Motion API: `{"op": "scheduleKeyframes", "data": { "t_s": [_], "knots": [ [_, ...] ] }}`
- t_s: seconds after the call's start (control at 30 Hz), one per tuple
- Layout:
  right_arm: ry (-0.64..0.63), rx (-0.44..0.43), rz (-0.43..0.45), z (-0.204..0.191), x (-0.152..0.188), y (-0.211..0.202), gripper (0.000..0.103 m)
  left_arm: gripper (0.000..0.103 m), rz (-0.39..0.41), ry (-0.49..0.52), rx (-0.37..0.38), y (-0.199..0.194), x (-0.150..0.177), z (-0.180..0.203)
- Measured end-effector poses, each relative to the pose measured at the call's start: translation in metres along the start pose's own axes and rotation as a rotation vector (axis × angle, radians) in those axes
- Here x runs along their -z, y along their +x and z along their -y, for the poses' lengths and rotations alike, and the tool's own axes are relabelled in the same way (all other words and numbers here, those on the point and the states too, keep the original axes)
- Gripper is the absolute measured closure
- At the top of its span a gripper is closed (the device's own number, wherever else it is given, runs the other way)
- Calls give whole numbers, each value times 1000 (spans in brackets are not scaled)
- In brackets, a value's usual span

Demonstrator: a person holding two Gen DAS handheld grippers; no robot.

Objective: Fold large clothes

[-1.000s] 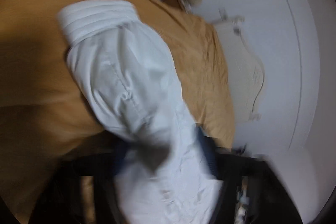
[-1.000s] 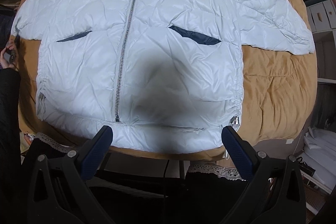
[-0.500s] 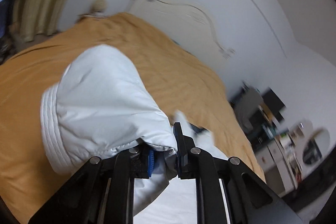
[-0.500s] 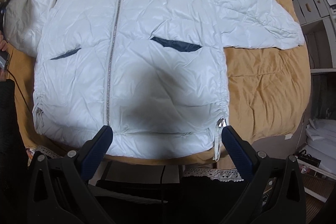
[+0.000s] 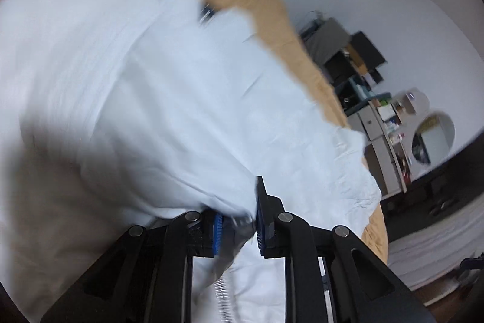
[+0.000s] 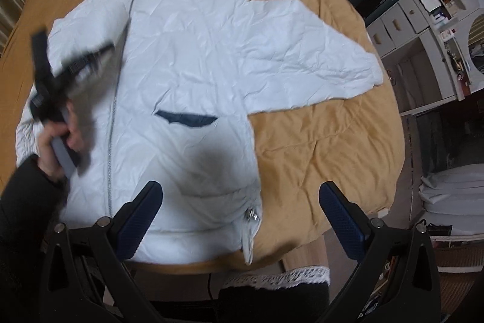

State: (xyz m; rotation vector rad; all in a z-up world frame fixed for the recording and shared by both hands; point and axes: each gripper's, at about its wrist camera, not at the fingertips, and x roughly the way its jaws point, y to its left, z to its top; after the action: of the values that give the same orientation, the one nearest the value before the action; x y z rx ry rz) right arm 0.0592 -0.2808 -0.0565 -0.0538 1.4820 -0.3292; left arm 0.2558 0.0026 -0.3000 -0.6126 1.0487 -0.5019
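A white puffer jacket lies front-up on the tan bedspread, zip closed, its right sleeve spread out to the right. My left gripper is shut on the left sleeve and holds it over the jacket's left front. It shows blurred in the right wrist view. My right gripper is open and empty, above the jacket's lower hem near the bed's front edge.
White drawers and shelves stand to the right of the bed, with a round mirror. Folded white bedding lies low at the right. A white lace trim hangs under the bed's front edge.
My left gripper has carried the left sleeve from beside the bed inward over the jacket body. The right gripper has drifted right and stays open.
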Motion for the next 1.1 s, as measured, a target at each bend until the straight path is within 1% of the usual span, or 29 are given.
{"op": "scheduleKeyframes", "data": {
  "t_s": [0.03,0.07,0.1,0.17,0.2,0.23,0.3,0.33,0.4,0.43,0.5,0.53,0.6,0.67,0.7,0.73,0.77,0.8,0.83,0.87,0.9,0.97,1.1],
  "knots": [
    [10,-10,19,2,-12,0,0,86,-8,-32,24,7,5,-13],
    [28,-31,42,4,-24,0,0,86,-1,-34,37,7,13,-20],
    [39,-58,58,3,-36,0,0,86,7,-32,45,6,14,-21],
    [38,-150,68,-10,-72,3,0,85,16,-15,33,5,18,-18],
    [5,-188,68,-26,-95,5,0,85,20,0,23,8,22,-19],
    [-34,-200,60,-44,-115,7,0,85,28,15,10,10,25,-16],
    [-116,-192,50,-86,-150,12,0,85,40,45,-17,17,28,-5],
    [-183,-193,26,-118,-170,19,0,85,43,54,-25,20,30,0],
    [-247,-202,-19,-167,-196,35,1,84,44,59,-28,21,30,6],
    [-275,-210,-60,-197,-211,48,2,84,43,56,-24,22,29,7],
    [-316,-194,-95,-242,-228,65,2,84,41,51,-17,25,30,11],
    [-336,-188,-101,-259,-233,71,3,84,41,51,-16,24,29,9],
    [-353,-203,-112,-290,-242,86,3,84,42,52,-16,23,29,9],
    [-352,-181,-144,-312,-249,104,4,84,41,49,-11,22,28,10],
    [-353,-163,-174,-322,-251,117,11,84,41,47,-8,22,28,10],
    [-365,-146,-213,-329,-252,128,22,84,41,44,-4,22,28,9],
    [-377,-129,-246,-333,-253,139,51,84,40,42,0,22,27,8],
    [-384,-112,-280,-336,-253,150,73,84,38,40,1,22,27,8],
    [-379,-104,-320,-335,-253,160,83,84,37,39,2,22,27,8],
    [-358,-116,-345,-330,-253,166,96,84,37,38,4,23,27,8],
    [-326,-135,-346,-321,-255,169,96,84,35,36,6,23,27,8],
    [-293,-185,-320,-302,-261,164,97,84,26,26,19,23,25,6],
    [-219,-271,-265,-237,-272,142,97,82,-21,2,52,15,21,7]
  ]
}}
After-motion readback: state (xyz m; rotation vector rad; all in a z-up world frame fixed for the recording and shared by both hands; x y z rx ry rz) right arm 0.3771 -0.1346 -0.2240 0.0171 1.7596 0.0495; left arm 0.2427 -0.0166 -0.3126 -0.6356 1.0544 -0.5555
